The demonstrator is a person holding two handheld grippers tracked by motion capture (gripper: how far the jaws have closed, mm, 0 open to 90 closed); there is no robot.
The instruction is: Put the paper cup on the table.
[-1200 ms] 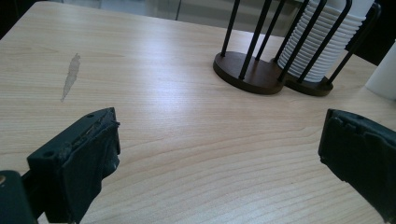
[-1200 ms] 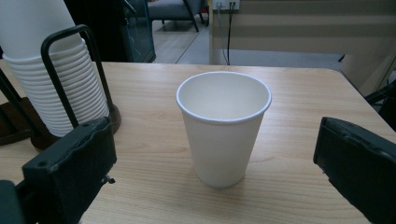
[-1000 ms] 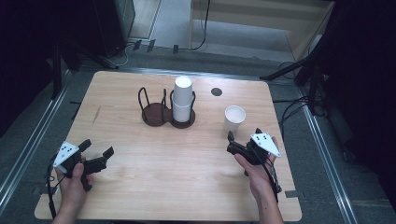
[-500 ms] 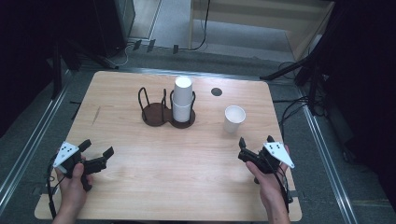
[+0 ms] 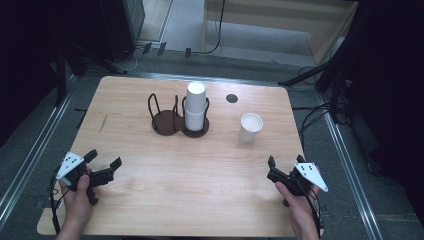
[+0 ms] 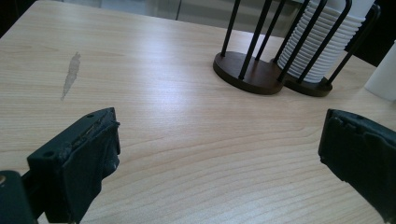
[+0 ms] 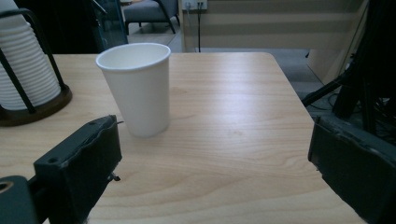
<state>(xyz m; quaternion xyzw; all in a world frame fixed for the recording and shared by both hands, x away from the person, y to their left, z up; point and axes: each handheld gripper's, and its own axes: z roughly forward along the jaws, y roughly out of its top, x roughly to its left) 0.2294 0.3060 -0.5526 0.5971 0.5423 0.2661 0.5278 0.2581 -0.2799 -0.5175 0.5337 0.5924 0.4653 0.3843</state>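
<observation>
The cup [image 5: 250, 127] stands upright on the counter [image 5: 165, 195], right of the rack [image 5: 177, 122] and well apart from it. The right gripper [image 5: 285, 167], near the cup, has empty jaws that were just closing slightly; the left gripper [image 5: 104, 165] is released too. To grasp well, I'd approach level, straddle the cup mid-wall, and squeeze gently to avoid crushing.

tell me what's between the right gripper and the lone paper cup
Nothing but bare tabletop. In the high view, plain wood runs from the right gripper up to the paper cup.

Lone cup [image 5: 250, 127] stands right of the cup rack [image 5: 179, 120] on the table [image 5: 200, 180]
</observation>
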